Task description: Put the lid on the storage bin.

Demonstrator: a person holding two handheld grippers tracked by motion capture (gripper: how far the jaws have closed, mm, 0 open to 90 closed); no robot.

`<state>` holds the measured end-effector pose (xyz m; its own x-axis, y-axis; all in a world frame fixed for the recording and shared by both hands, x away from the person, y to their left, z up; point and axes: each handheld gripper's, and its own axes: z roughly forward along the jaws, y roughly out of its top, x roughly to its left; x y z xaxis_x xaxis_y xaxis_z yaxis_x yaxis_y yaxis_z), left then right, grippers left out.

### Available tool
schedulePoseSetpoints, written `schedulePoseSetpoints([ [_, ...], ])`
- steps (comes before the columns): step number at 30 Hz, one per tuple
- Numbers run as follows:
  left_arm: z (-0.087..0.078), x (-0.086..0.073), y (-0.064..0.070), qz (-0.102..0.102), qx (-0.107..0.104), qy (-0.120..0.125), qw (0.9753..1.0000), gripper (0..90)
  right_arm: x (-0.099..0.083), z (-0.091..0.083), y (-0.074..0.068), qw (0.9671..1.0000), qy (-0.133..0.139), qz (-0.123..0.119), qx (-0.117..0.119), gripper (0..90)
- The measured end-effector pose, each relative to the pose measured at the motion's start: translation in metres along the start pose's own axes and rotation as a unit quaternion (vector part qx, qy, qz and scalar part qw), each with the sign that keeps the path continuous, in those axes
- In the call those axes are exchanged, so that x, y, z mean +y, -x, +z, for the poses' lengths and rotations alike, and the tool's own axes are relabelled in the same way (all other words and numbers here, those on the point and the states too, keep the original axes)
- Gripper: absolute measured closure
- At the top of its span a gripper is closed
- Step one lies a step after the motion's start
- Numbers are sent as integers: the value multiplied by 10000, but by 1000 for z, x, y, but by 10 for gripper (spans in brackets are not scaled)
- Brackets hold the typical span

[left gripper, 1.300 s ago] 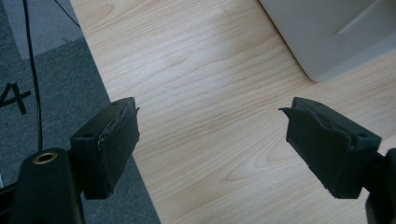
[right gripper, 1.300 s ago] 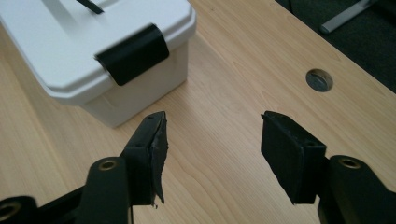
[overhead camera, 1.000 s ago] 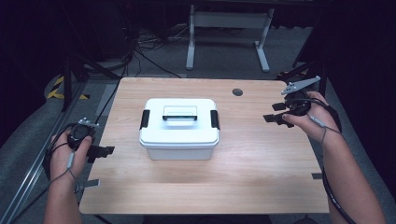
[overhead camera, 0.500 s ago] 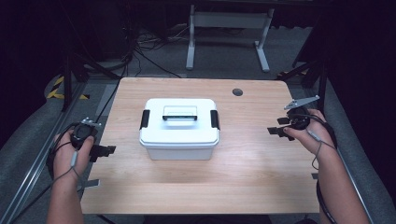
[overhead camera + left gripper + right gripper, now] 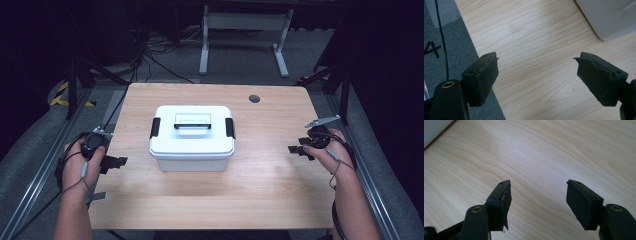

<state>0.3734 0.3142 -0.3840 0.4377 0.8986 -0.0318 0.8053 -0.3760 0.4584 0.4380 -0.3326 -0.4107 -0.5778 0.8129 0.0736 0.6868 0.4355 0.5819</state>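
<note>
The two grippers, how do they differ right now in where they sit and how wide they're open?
The left gripper sits at the table's left edge, close to the white box; the right gripper sits over the right side, farther from the box. The left gripper's jaws gape wider than the right's. Both are open, empty and point inward toward the box.

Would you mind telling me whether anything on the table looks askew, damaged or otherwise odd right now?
Nothing much stands out. The white plastic lidded box sits square and closed on the light wooden table, handle flat. One small oddity: the pad on a jaw of the right gripper looks frayed at its lower edge. The left gripper looks intact.
</note>
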Motion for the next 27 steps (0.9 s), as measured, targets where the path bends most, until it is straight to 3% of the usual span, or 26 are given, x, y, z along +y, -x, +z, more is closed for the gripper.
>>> schedulePoseSetpoints([
  [6, 3, 2, 1, 41, -26, -18, 10000, 176, -8, 9, 0, 9999, -162, 50, -28, 373],
  [13, 7, 5, 2, 131, -106, -138, 9998, 176, -19, 27, -5, 9979, -615, 181, -46, 392],
  [27, 11, 5, 1, 112, -148, -261, 9995, 176, -25, 35, -10, 9961, -861, 131, -143, 388],
])
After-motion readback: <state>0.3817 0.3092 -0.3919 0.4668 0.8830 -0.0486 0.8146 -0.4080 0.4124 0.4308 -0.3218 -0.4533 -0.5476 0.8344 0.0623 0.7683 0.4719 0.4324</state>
